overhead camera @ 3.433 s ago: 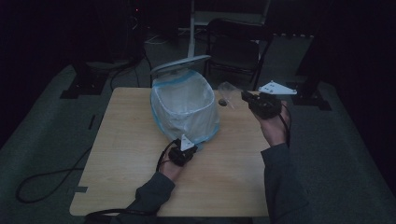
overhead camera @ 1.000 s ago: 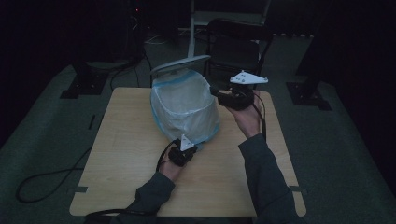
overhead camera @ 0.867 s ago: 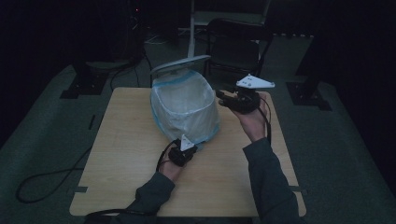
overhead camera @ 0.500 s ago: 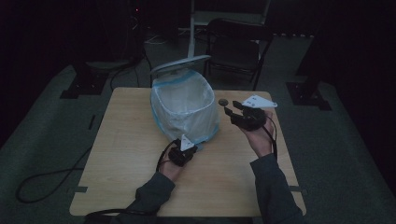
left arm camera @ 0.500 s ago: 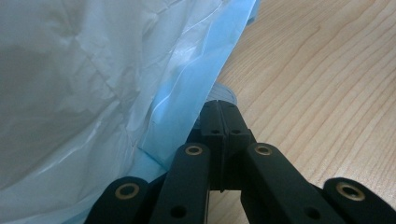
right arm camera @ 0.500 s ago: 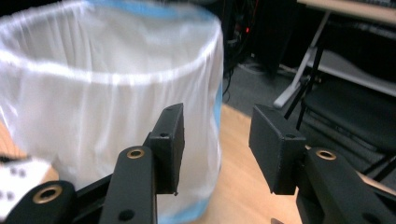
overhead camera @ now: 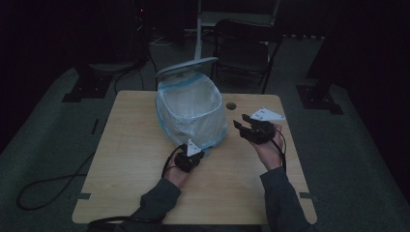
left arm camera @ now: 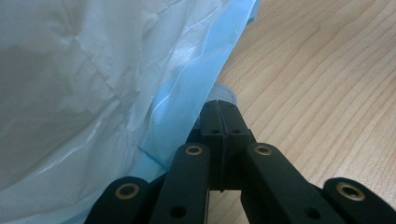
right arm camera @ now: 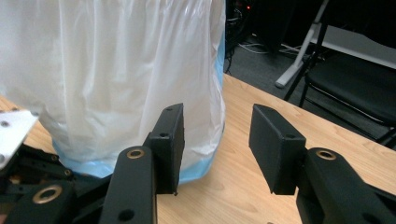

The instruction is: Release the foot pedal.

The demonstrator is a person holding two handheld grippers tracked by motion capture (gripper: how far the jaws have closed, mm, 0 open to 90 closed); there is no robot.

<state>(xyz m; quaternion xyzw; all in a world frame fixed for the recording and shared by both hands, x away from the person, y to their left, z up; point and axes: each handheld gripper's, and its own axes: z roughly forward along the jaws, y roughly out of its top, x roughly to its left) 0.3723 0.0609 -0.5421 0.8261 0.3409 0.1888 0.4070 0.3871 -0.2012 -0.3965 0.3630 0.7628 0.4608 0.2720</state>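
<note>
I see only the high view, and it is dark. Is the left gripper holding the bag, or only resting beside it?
Observer: The left gripper is shut at the blue edge of the bag; whether plastic is caught between the pads, I cannot tell.
Operator: And the right gripper, is it closed?
Observer: No. The right gripper is open, with nothing between its jaws.
Operator: Where does it point?
Observer: Toward the bag's side, near its blue hem at the table.

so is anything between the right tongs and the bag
Nothing visible. The right tongs stand open beside the white bag, with bare table between them. The left tongs are shut at the bag's blue hem.
</note>
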